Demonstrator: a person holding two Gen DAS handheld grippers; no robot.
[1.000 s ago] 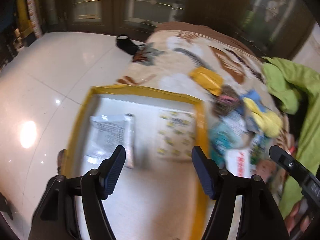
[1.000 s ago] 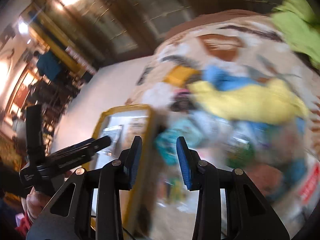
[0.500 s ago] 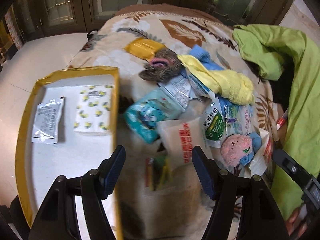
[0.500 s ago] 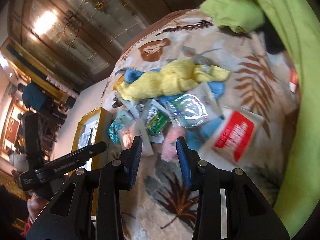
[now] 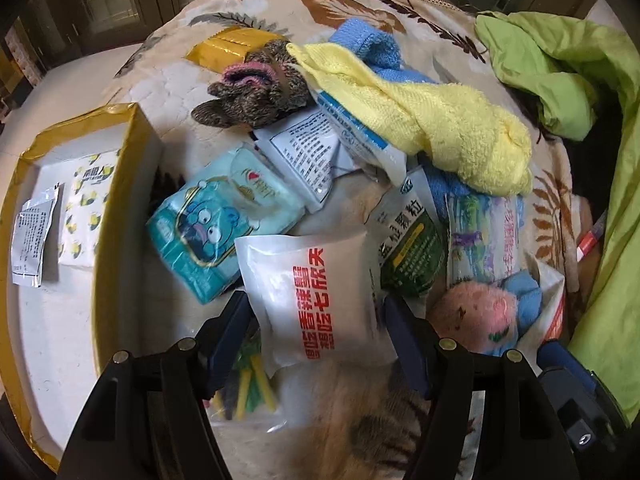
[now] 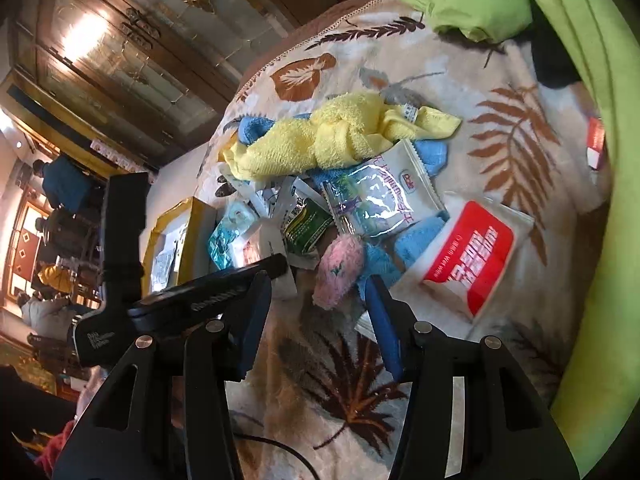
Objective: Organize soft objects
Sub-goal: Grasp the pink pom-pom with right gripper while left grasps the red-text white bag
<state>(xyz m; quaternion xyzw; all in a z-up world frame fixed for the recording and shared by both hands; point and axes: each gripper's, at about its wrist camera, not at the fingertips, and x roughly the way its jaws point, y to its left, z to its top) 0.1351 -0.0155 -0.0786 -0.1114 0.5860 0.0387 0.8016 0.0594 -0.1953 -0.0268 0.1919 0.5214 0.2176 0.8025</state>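
A leaf-patterned blanket (image 5: 256, 12) covers the bed, with dark wooden glass-fronted cabinets (image 6: 132, 52) and pale floor behind it. At the blanket's left edge stands a yellow-rimmed tray (image 5: 136, 136) holding a lemon-print tissue pack (image 5: 86, 204) and a small silver sachet (image 5: 32, 236) side by side. The soft things lie heaped in the middle of the blanket: a yellow towel (image 5: 440, 120) draped over a blue towel (image 5: 372, 46), a brown-and-pink knitted piece (image 5: 256, 92) just beside them, a teal cartoon tissue pack (image 5: 216, 220) near the tray's rim, a green-and-white sachet (image 5: 412, 252), and a pink plush toy (image 5: 476, 316) lying against blue cloth. A green quilt (image 5: 568, 72) is bunched along the right edge. The left gripper (image 5: 316, 332) points steeply down over the pile, its jaws standing wide with a white packet with red lettering (image 5: 312, 296) between them; the pads sit at the packet's sides, not visibly pressing. The right gripper (image 6: 320, 316) has just been widening its jaws, which now stand apart and empty above the blanket, the plush toy lying just ahead between the fingertips. A red-and-white pouch (image 6: 472, 256) rests toward the right edge.
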